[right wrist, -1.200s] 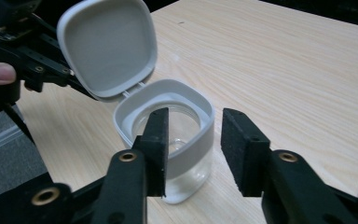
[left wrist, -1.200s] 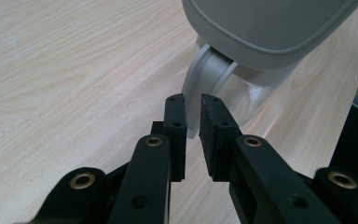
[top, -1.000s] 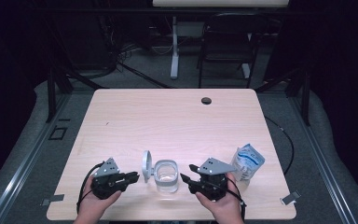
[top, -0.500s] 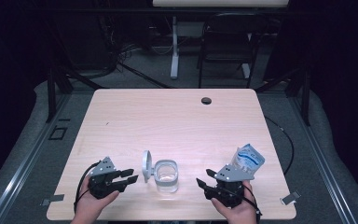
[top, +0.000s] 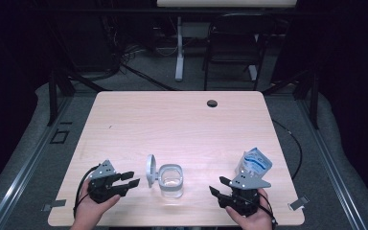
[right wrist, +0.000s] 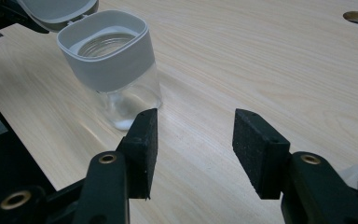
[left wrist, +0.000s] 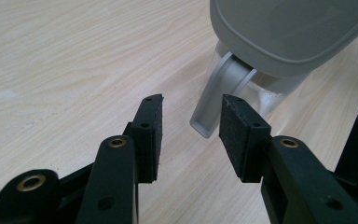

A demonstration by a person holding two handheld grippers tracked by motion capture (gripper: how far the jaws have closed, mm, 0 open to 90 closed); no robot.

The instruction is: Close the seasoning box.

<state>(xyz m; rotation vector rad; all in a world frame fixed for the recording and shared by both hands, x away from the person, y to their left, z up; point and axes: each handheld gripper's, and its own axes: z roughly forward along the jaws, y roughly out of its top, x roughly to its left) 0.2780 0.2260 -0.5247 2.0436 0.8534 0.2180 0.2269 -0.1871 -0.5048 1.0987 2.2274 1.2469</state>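
while lid (top: 150,168) stands open | clear jar (top: 171,181) holds nothing | table (top: 182,124)

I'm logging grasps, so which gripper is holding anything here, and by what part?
Nothing is held. The left gripper, whose jaws have just been opening, and the right gripper stand open, apart from the jar.

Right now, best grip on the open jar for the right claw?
Take the jar by its grey collar, coming level from its right. The flipped-up lid blocks the left side, and the right claw already stands open beside it.
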